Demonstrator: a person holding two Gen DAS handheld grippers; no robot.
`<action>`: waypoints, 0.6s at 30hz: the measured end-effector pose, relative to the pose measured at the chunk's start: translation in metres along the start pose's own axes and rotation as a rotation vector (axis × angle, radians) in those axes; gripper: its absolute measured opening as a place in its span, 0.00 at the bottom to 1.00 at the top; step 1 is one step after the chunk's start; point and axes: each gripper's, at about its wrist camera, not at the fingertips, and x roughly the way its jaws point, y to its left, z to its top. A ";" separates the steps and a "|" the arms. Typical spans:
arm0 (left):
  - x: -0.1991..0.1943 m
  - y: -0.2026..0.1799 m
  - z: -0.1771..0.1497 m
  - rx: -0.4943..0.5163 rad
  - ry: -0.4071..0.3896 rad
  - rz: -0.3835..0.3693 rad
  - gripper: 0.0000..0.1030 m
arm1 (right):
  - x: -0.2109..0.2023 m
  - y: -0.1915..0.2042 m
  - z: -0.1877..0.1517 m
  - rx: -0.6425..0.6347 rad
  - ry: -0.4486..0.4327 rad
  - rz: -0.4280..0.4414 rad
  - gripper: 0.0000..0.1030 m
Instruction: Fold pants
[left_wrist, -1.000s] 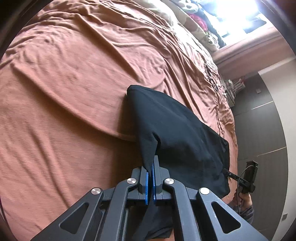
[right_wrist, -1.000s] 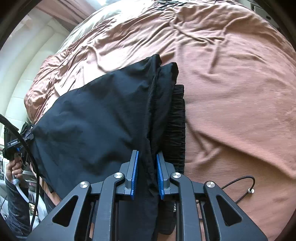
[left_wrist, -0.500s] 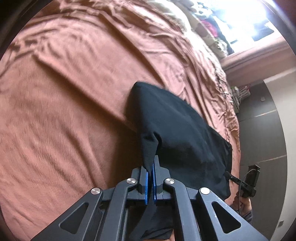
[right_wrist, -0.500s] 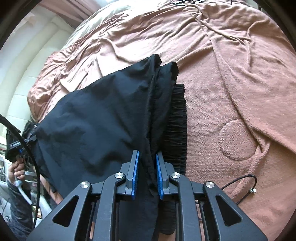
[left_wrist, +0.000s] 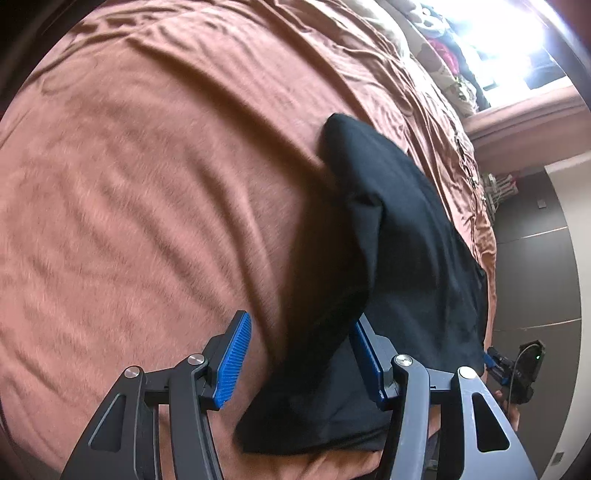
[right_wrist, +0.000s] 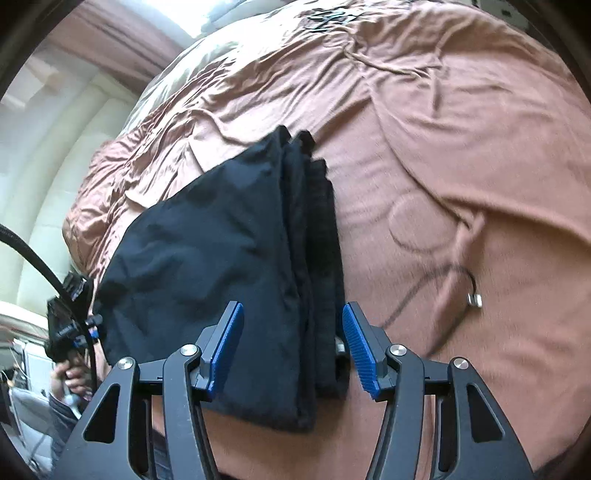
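The black pants lie folded in layers on the brown bed cover. My left gripper is open, with one corner of the pants lying loose between its blue pads. In the right wrist view the pants show stacked layered edges and the elastic waistband on the right side. My right gripper is open, straddling the near edge of the pants without gripping it.
A thin dark cable with a metal plug lies on the cover, right of the pants. The other hand-held gripper shows at the bed's edge. Pillows and clutter lie at the far end.
Both grippers have opened and let go of the pants. The fabric has dropped onto the bed, and both views show motion blur.
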 end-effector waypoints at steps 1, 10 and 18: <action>0.000 0.002 -0.004 -0.004 0.004 -0.003 0.56 | 0.000 -0.003 -0.004 0.013 0.006 0.006 0.52; -0.003 0.011 -0.029 -0.004 0.023 -0.034 0.46 | 0.002 -0.029 -0.032 0.129 0.039 0.112 0.52; -0.005 0.007 -0.041 -0.007 0.048 -0.017 0.11 | 0.011 -0.047 -0.038 0.236 0.054 0.297 0.52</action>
